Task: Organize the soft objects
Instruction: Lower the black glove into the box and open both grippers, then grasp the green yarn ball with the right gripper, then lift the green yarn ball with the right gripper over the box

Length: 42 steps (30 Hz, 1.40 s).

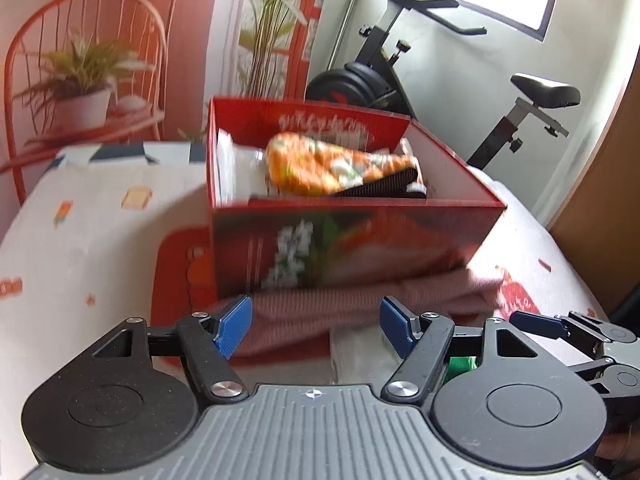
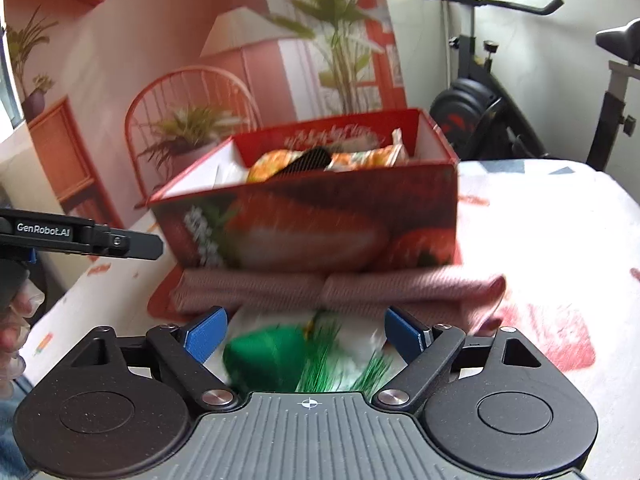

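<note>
With both the left gripper (image 1: 316,330) and right gripper (image 2: 306,334) wide apart and empty, pinch the folded pink knitted cloth (image 2: 340,288) at twelve o'clock evenly, clear of the red printed cardboard box (image 2: 312,216).

Black claw (image 1: 316,326) linkages, blue ribbed pads (image 1: 234,326), silver screws (grey ridged housing).

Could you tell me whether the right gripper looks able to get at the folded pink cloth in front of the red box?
Probably yes: the right gripper is open, and the pink cloth lies just beyond it, uncovered.
</note>
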Available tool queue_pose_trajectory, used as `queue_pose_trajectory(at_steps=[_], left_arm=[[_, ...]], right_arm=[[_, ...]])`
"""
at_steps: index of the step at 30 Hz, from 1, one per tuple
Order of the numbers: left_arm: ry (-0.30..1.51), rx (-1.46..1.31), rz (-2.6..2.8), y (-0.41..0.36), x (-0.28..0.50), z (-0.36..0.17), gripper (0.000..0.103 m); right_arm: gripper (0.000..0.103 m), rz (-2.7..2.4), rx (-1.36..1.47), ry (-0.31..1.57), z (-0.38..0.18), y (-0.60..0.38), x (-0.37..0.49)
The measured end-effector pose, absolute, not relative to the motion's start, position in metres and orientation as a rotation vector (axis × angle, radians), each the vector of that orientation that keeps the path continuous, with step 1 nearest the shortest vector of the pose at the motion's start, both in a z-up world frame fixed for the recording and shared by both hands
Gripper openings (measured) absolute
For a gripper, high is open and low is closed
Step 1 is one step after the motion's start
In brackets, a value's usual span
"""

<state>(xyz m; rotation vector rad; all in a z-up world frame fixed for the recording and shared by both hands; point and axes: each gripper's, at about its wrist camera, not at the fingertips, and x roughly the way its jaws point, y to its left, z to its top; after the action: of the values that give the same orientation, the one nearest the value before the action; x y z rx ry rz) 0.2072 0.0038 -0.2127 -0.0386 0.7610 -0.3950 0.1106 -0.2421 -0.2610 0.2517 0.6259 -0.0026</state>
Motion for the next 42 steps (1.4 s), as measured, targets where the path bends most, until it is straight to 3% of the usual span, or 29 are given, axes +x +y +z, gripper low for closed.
queue_pose_trajectory(at_steps=[17,25,38,42], left_arm=[[0.894,-0.108,-0.388,0.006,0.195,-0.257,0.073],[0.901,-0.138,-0.430,-0.002,0.194,-0.257,0.073],[0.910,-0.167,-0.577,-0.024,0.197,-0.253,0.075],[0.948,-0.182,-0.571,-0.027,0.209,-0.266,0.063]], right_arm=[[0.069,0.104,0.150,0.756,-0.289,-0.208,0.121],[0.049,0.134,0.138,0.813,-0.299,-0.205,0.128],[0.048,0.226,0.058,0.816,-0.298,-0.186,0.146],[0.048,0.228,0.059,0.811,-0.297,-0.186,0.148]])
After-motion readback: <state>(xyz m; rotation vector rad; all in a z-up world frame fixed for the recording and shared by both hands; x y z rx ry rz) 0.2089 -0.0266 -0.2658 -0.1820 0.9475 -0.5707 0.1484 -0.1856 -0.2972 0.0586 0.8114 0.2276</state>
